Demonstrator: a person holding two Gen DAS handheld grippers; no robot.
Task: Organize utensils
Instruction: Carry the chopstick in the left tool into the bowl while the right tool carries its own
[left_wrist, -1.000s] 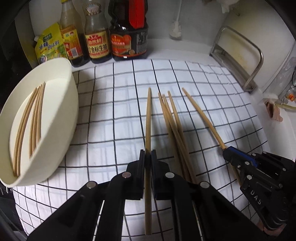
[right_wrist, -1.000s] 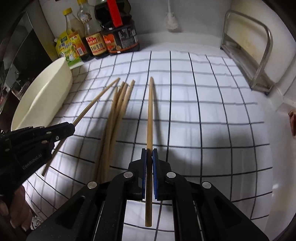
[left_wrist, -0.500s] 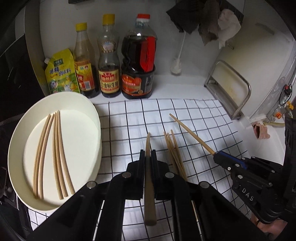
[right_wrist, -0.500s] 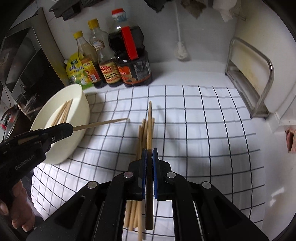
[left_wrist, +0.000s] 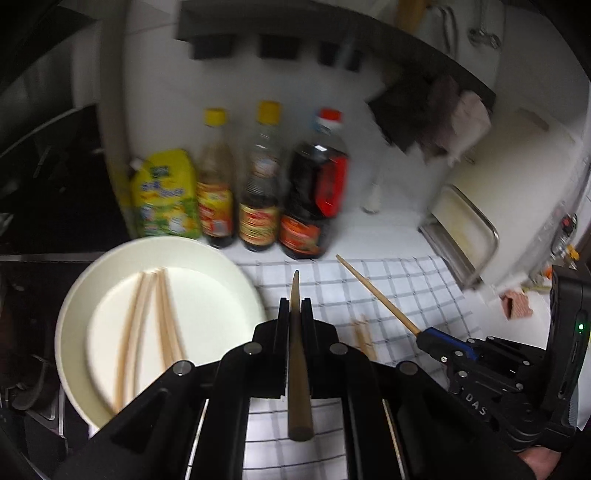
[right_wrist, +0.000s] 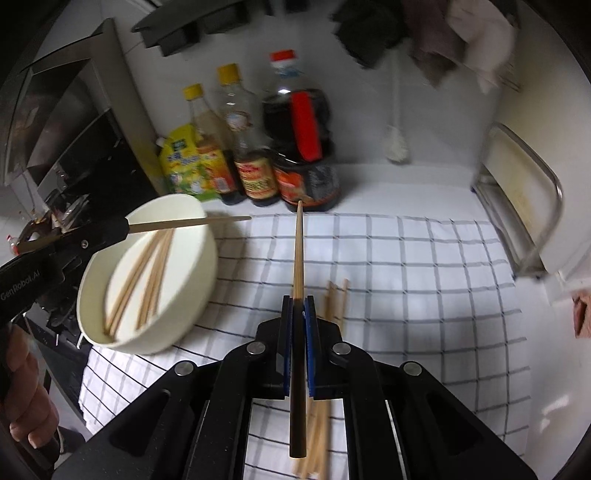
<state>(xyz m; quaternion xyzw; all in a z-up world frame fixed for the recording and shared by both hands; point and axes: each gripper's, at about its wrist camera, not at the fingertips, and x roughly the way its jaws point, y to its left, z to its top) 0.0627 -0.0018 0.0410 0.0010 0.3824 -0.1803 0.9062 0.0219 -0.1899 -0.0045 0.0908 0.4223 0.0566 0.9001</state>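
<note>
Chopsticks: 1 clamped in left gripper (left_wrist: 294, 314), 1 in right gripper (right_wrist: 298, 314), both lifted off checked cloth (right_wrist: 406, 277). Bowl (right_wrist: 192, 295) at 10 o'clock holds several. Loose bundle (right_wrist: 334, 295) on cloth. Judged light, stiff, smooth; pinch near thick end.

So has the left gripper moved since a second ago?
Yes. The left gripper, shut on a chopstick, has lifted off the checked cloth and swung left over the white bowl.

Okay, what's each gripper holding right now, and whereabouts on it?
Each holds one chopstick. The left gripper pinches its chopstick near the thick end; the right gripper pinches its chopstick likewise, tip forward.
</note>
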